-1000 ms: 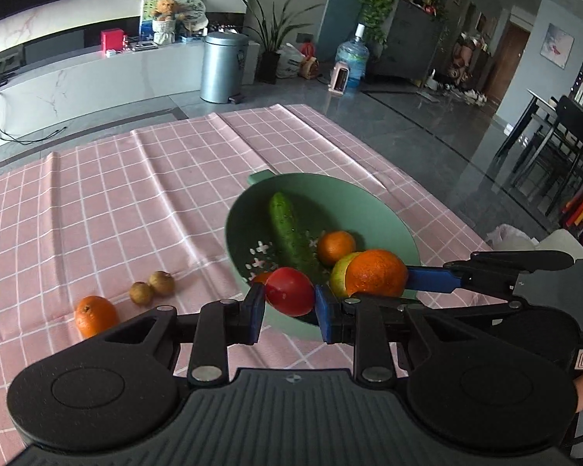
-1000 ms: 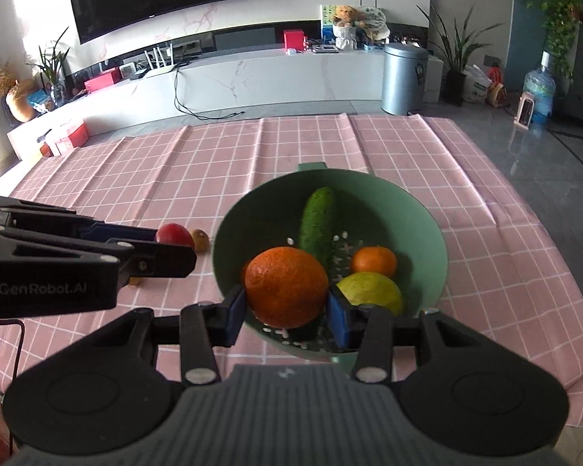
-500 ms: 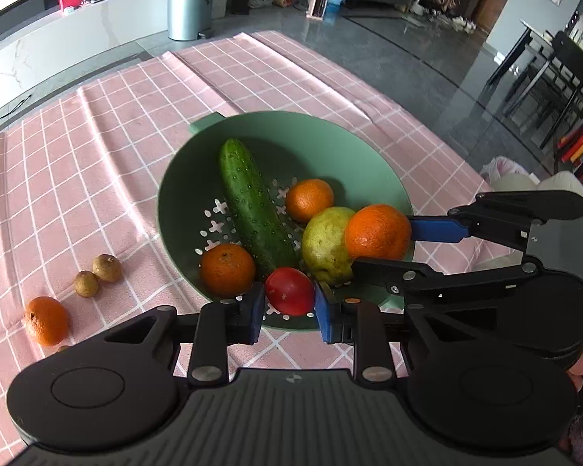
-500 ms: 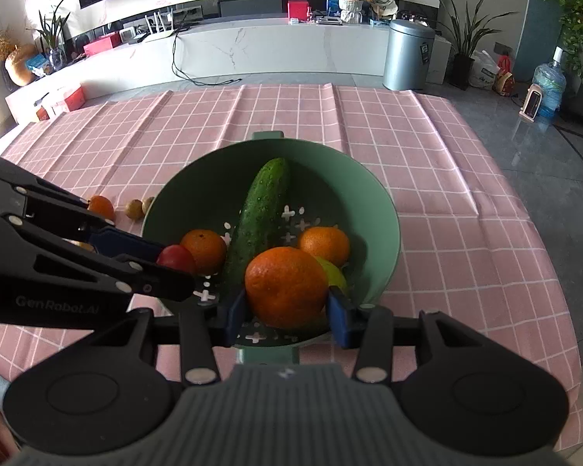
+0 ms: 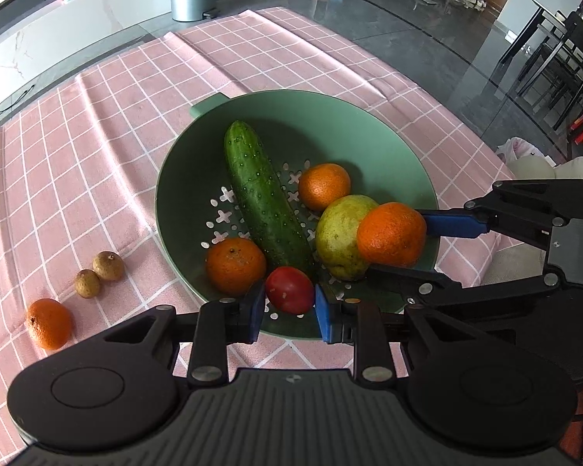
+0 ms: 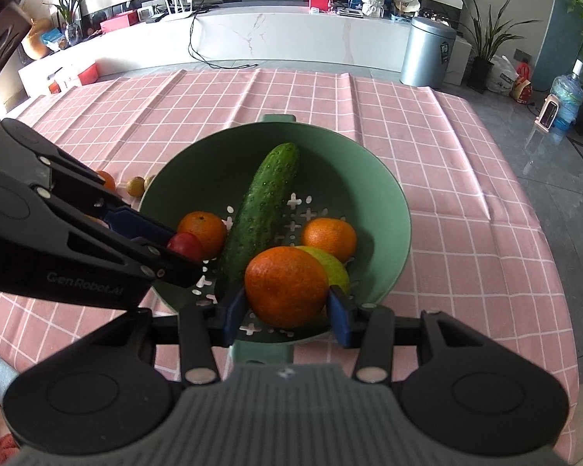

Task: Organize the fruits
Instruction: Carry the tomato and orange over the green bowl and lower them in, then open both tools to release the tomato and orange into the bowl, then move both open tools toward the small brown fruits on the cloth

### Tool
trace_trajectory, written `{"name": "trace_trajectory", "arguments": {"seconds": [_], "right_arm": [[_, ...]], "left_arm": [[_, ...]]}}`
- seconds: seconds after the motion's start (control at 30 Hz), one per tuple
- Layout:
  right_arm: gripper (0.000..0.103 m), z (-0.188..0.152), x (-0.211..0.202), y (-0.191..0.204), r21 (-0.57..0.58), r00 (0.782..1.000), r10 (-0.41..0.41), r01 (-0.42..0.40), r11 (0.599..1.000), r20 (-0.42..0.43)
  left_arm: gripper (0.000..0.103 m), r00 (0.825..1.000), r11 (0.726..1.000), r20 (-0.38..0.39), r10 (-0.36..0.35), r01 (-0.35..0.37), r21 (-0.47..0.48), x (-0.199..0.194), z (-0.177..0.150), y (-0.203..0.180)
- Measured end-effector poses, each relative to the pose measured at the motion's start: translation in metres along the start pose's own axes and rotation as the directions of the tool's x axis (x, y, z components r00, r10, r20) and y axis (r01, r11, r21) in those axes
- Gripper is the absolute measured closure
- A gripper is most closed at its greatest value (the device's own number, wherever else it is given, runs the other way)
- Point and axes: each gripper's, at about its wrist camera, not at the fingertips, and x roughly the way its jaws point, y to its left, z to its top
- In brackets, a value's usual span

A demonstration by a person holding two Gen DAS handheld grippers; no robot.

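Pink checked cloth (image 5: 97, 124) carries a green colander (image 5: 369, 124); over its near rim the left gripper (image 5: 287, 306) pinches a red fruit (image 5: 289, 289), the right gripper (image 6: 287, 306) an orange (image 6: 285, 285).

A green colander (image 5: 369, 128) holds a cucumber (image 5: 264, 202), two oranges (image 5: 235, 266), and a pear (image 5: 338, 233); another orange (image 5: 48, 322) and two small brown fruits (image 5: 109, 266) lie outside.

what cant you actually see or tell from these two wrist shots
- Right wrist view: the loose orange on the cloth is mostly hidden behind the left gripper.
- Right wrist view: the pear is largely covered by the orange held in the right gripper.
- Both views: the colander near rim is hidden by the fingers.
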Motion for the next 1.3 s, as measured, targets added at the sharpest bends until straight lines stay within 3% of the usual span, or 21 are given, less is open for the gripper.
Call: {"name": "trace_trajectory", "arguments": {"seconds": [0.2,0.27,0.33,0.6,0.93,1.07,1.3], "right_arm": [[0.058,0.000,-0.002,0.002,-0.007,1.000,0.002,-0.002,1.000,0.004],[0.050,0.000,-0.003,0.000,0.010,1.000,0.016,-0.016,1.000,0.010],[0.049,0.001,-0.007,-0.001,0.020,0.999,0.033,-0.034,0.999,0.027],[0.041,0.005,-0.035,0.009,0.020,0.993,0.006,-0.009,1.000,0.121],[0.041,-0.012,-0.063,0.045,0.197,0.958,0.036,-0.095,0.976,0.285],[0.042,-0.016,-0.063,0.071,0.210,0.943,0.061,-0.135,0.968,0.326],[0.052,-0.015,-0.051,0.114,0.109,0.940,0.074,-0.117,0.987,0.333]], "left_arm": [[0.065,1.000,0.999,0.008,-0.010,0.010,-0.030,-0.002,0.000,0.005],[0.047,0.999,0.997,0.028,-0.040,0.042,-0.058,-0.007,0.001,0.010],[0.044,0.997,0.996,0.051,-0.052,0.056,-0.068,-0.012,0.000,0.011],[0.044,0.984,0.996,0.179,-0.016,0.031,-0.083,-0.051,-0.012,0.015],[0.043,0.943,0.989,0.300,0.144,-0.134,-0.054,-0.105,-0.049,0.037],[0.044,0.928,0.980,0.316,0.199,-0.188,-0.063,-0.111,-0.066,0.051],[0.044,0.929,0.975,0.303,0.214,-0.184,-0.124,-0.107,-0.096,0.082]]}}
